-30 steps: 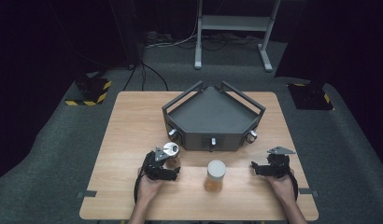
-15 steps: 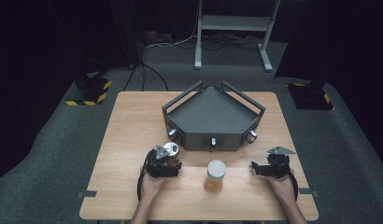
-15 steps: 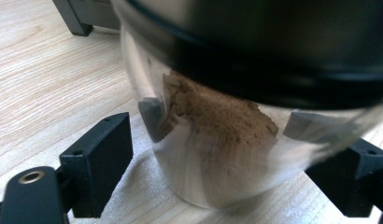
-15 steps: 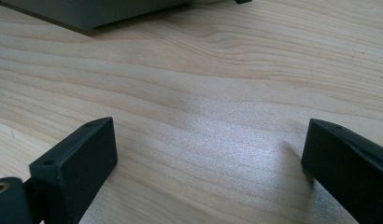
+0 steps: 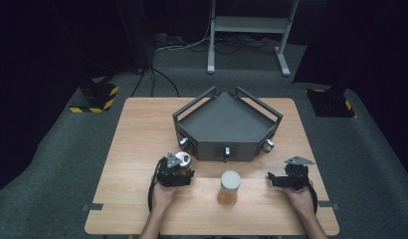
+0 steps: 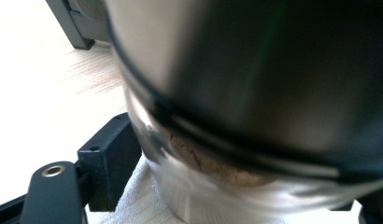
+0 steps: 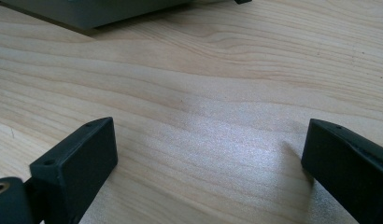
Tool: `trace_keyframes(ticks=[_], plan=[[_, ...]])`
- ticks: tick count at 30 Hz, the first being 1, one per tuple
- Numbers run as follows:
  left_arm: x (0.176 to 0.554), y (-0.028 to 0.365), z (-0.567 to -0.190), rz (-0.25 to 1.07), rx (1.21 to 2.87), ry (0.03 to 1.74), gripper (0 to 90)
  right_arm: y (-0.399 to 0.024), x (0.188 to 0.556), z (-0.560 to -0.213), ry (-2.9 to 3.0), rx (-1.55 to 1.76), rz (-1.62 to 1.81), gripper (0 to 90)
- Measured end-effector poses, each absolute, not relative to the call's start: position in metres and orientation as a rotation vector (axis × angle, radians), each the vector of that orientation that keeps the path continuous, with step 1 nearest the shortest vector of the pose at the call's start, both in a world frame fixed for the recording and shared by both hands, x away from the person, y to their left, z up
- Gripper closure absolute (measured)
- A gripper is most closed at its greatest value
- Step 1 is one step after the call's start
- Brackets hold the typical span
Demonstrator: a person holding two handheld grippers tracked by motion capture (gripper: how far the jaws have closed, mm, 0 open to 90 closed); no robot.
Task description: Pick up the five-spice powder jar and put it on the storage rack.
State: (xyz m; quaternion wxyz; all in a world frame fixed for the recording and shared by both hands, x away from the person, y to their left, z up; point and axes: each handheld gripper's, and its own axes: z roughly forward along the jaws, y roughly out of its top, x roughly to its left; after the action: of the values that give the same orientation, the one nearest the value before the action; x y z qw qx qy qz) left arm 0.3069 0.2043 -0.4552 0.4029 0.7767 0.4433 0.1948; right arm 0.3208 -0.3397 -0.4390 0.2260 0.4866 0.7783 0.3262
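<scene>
On the light wooden table [image 5: 132,149], the left gripper [image 5: 175,172] is sitting closed around a small metal-lidded glass jar [image 6: 255,140], barely shifted from a second ago, while the right gripper [image 5: 286,178] is resting wide open and empty beside the white-lidded amber jar [image 5: 229,187]

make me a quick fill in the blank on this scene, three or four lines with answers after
1. The left gripper is shut on a ____ with a silver lid.
2. The right gripper has its jaws ____ with bare wood between them.
3. The white-lidded jar stands on the table ____ the two grippers.
4. The dark tray sits ____ the jar, away from the person.

Missing words: jar; open; between; beyond
</scene>
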Motion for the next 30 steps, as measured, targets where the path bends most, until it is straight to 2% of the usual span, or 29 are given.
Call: trace_keyframes(ticks=[12, 30], plan=[[0.3067, 0.2038, -0.4605, 0.475, 1.95, 1.128, 28.5, -0.3397, 0.3202, -0.4392, 2.142, 1.341, 0.9, 4.0], [0.3028, 0.1983, -0.4611, 0.516, 1.958, 1.123, 30.7, -0.3397, 0.3202, -0.4393, 2.141, 1.341, 0.9, 4.0]])
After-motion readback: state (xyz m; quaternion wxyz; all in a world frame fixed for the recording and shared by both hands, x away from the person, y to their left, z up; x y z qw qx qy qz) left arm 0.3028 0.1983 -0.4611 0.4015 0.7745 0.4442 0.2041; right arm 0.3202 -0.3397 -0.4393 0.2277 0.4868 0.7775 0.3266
